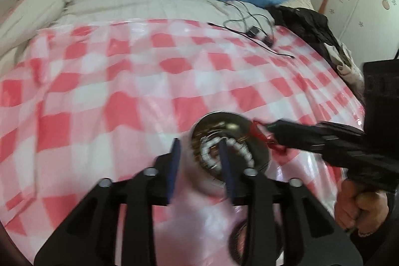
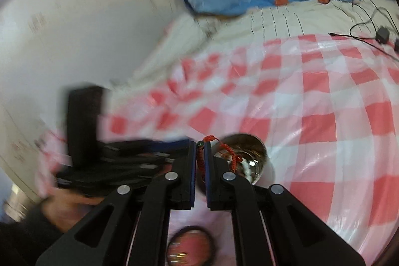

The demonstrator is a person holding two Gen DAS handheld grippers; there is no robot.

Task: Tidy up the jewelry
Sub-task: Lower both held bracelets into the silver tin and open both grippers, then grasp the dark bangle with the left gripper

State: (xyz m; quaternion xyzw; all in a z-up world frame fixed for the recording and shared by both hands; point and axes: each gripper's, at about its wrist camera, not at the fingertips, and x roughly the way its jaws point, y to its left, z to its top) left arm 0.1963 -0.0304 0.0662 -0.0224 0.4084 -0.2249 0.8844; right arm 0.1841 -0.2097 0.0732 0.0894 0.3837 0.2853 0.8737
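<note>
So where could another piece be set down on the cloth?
Free: the checked cloth left of the bowl, up to the white bedding. Crowded: around the bowl, with both grippers, and the cables far right.

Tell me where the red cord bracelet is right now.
The red cord bracelet is pinched in the right tongs, hanging at the rim of the round metal tin on the checked cloth.

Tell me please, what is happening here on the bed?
A person is sorting jewelry with two hand-held tools. The right tool is shut on a red cord bracelet beside a small glass jar. The left tool is open around the jar's near side; a white bead bracelet lies inside. All this is on a pink checked cloth.
</note>
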